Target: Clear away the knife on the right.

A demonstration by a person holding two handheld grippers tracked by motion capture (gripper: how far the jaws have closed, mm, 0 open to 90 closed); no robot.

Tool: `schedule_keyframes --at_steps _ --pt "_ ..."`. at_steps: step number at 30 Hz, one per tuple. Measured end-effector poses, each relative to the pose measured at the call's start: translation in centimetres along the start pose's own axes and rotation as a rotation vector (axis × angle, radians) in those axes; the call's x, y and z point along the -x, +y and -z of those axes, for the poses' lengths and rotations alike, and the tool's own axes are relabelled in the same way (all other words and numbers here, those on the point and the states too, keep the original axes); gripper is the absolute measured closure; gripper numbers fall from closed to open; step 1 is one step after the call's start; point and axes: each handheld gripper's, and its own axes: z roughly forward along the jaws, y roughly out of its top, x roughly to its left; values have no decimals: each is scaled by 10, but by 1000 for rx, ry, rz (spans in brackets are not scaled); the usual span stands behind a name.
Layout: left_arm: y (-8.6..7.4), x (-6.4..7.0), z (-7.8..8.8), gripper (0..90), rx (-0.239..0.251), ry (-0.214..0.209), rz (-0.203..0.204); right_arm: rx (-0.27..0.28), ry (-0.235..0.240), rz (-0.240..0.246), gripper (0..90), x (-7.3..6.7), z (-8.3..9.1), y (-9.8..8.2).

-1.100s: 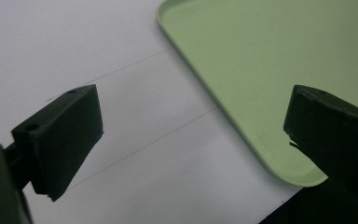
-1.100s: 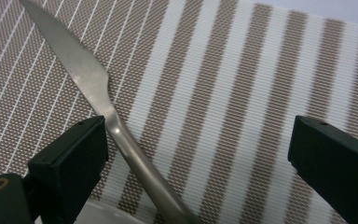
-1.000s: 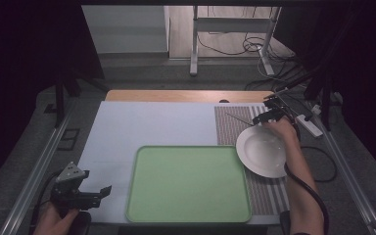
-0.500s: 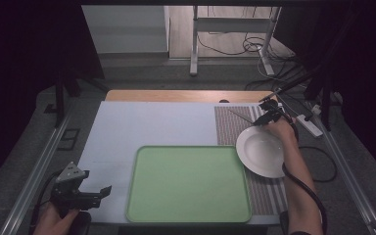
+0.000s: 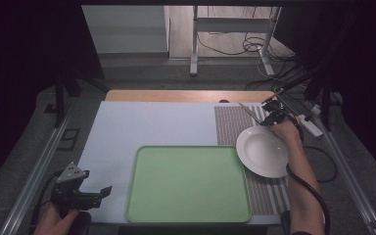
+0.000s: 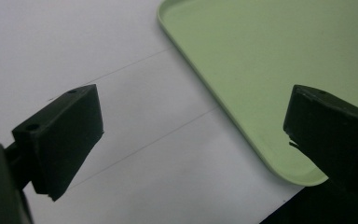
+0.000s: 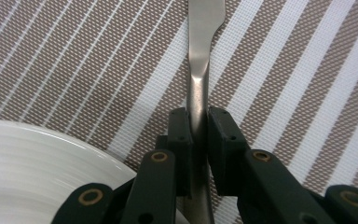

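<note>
Your right gripper point(image 7: 199, 154) is clamped on a utensil point(image 7: 200, 70) beside the plate point(image 5: 263, 152); your left gripper point(image 6: 191, 140) waits spread by the bare tray point(image 5: 188, 183), nothing loaded yet.

No words, labels, brand marks, numbers or signs can be read anywhere in these views.
</note>
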Motion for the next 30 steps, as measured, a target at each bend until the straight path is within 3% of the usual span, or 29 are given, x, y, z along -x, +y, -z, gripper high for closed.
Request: schedule_keyframes --at_steps 15,20,30 --pt "0 0 0 48 1 2 -1 78 -27 -52 805 23 23 -14" --pt "0 0 0 48 1 2 -1 109 -4 -68 805 30 30 -19" --pt "0 1 0 48 1 4 -2 165 37 -79 805 24 49 -21"
